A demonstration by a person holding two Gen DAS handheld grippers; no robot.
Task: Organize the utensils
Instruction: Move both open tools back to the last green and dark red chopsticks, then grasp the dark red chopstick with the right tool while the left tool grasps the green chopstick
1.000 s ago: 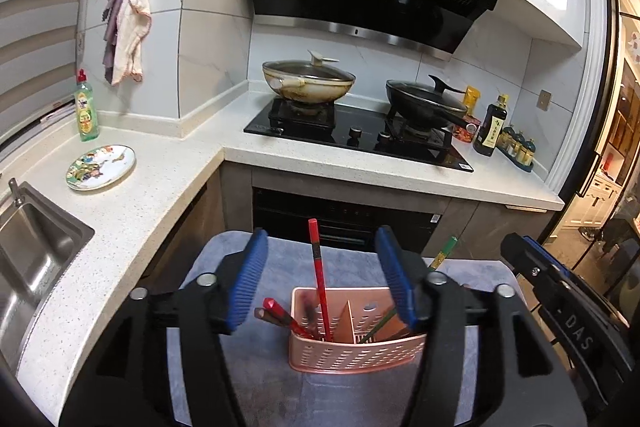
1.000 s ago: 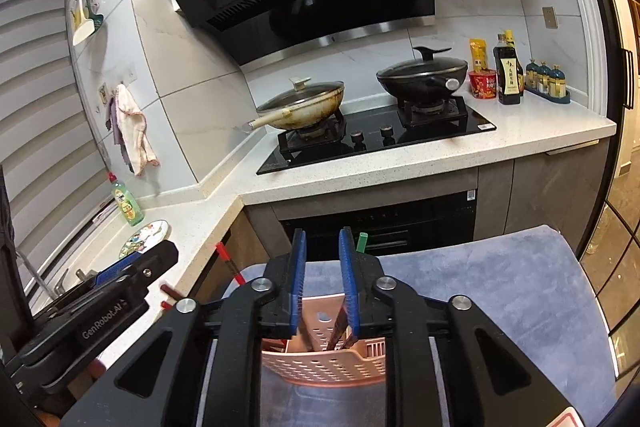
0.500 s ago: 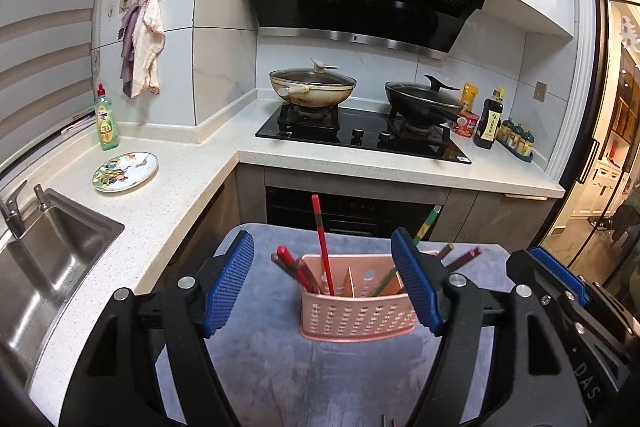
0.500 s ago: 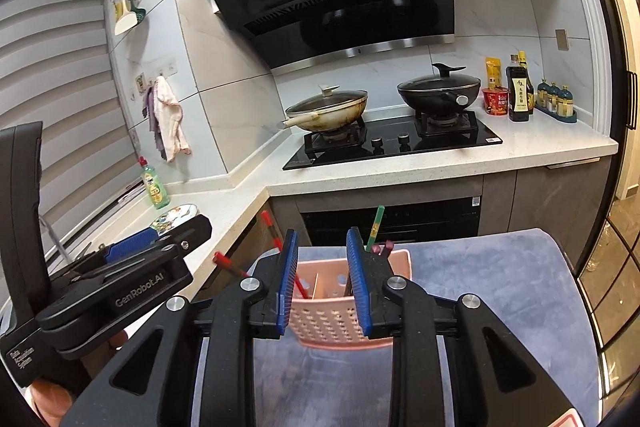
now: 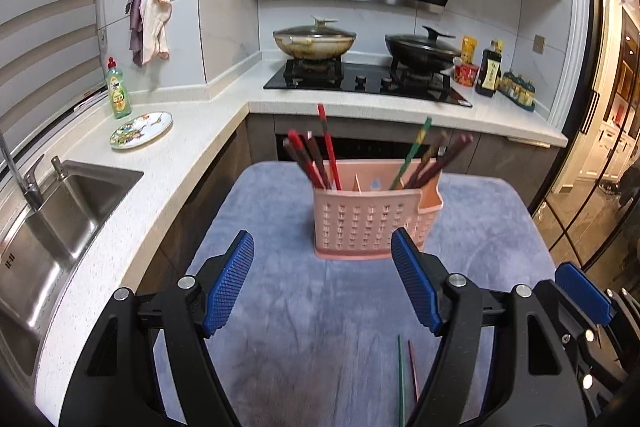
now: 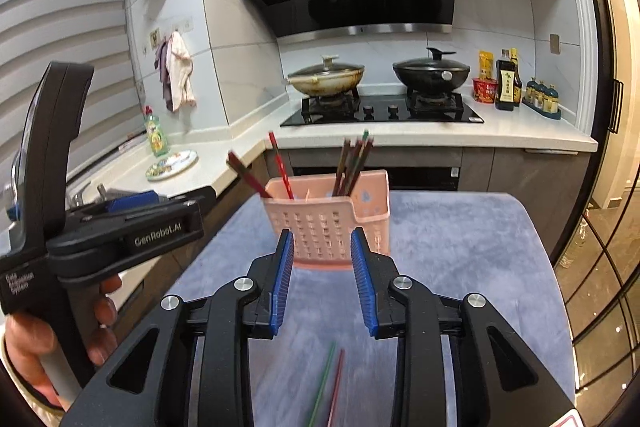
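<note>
An L-shaped white counter [image 5: 192, 131] carries a sink [image 5: 60, 211] and a hob with two lidded woks. In front, a grey-blue cloth [image 5: 288, 307] covers the table. On it stands the pink utensil caddy [image 5: 360, 223] holding chopsticks [image 5: 326, 151]; two loose chopsticks [image 6: 330, 383] lie nearer. Both grippers have drawn back from the caddy. The left gripper [image 5: 322, 287] gapes, empty; the right gripper [image 6: 322, 281], also empty, is opening.
</note>
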